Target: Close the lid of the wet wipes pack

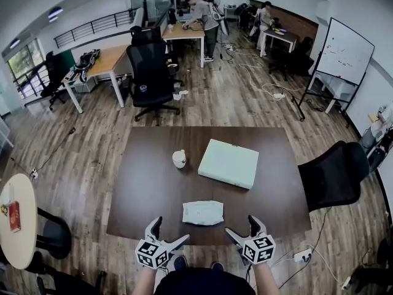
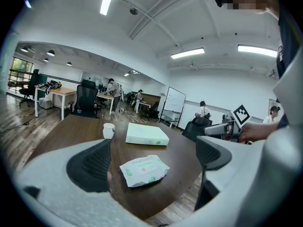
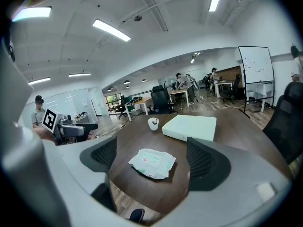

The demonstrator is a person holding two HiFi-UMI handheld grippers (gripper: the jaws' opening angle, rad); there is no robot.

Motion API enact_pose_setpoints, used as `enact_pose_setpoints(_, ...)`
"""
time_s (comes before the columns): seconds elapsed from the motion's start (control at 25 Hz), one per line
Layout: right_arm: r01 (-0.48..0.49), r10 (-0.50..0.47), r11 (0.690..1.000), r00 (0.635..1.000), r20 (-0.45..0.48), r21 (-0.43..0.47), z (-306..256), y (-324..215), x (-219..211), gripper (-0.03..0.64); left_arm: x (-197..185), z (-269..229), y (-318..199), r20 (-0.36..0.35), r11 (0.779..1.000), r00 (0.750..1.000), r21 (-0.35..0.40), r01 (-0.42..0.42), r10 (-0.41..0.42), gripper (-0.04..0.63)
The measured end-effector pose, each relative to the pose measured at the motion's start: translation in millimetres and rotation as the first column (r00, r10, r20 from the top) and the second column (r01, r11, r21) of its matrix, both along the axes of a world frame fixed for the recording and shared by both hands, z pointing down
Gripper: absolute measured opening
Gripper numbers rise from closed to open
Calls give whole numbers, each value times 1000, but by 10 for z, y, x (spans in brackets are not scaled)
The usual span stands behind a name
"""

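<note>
The left hand-held gripper was held at the near edge of the bench with its jaws spread wide and nothing pinched between them. The right hand-held gripper was held just beside the same edge, its jaws likewise spread and empty. Both were pointed slightly downward toward the wet wipes pack, which was laid flat on the bench between the two, ahead of them and touched by neither. The pack's labelled face was turned up; whether its lid was raised could not be made out. Farther back on the bench, a pale green box was set, and a white cup was placed just to its left. Beyond the bench, a black office chair and a whiteboard were seen.
</note>
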State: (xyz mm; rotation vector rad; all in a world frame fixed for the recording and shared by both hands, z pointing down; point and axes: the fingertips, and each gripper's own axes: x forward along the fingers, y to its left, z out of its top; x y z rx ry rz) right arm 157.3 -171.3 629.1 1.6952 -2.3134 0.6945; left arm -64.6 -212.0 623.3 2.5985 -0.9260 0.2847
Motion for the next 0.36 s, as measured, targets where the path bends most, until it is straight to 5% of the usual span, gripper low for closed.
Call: enact_pose_setpoints(0.36,8,-9,1000,1000,10,10,23,16,-5,476,19,32,30,2,1000,1000,3,-2,2,554)
